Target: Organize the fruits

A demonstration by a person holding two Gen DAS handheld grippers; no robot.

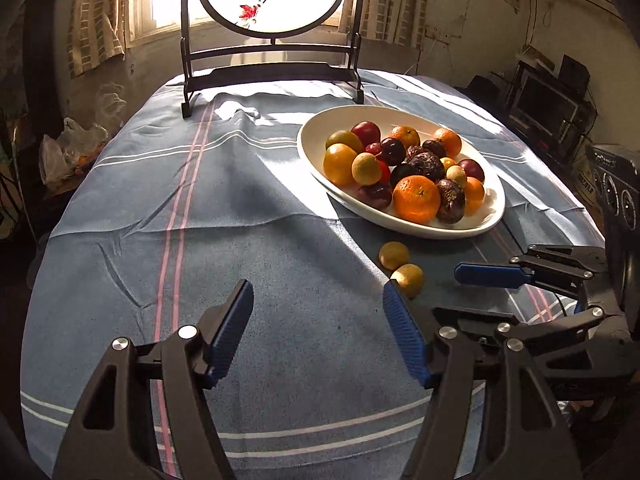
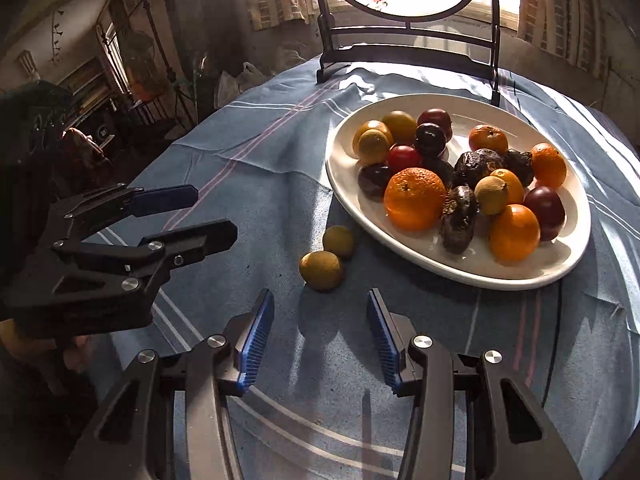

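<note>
Where your left wrist camera looks down its own fingers, the left gripper (image 1: 318, 312) has its jaws standing open with nothing between them, only the blue striped cloth (image 1: 168, 184) of the table. Two small yellow-green fruits (image 1: 394, 255) lie loose on the cloth, touching each other, just in front of the white oval plate (image 1: 320, 168). The nearer one (image 1: 408, 279) sits just beside your right blue pad. The plate holds a heap of oranges (image 1: 416, 199), dark plums and wrinkled dark fruits. Your right gripper (image 1: 464, 292) shows at the right edge.

In your right wrist view, the right gripper (image 2: 320, 320) also has its jaws open and empty. The two loose fruits (image 2: 321, 271) lie just ahead of its tips, between them and the plate (image 2: 520, 272). Your left gripper (image 2: 212, 212) hangs at the left, apart from the fruit. A framed round screen (image 2: 408, 32) stands at the far edge of the table.
</note>
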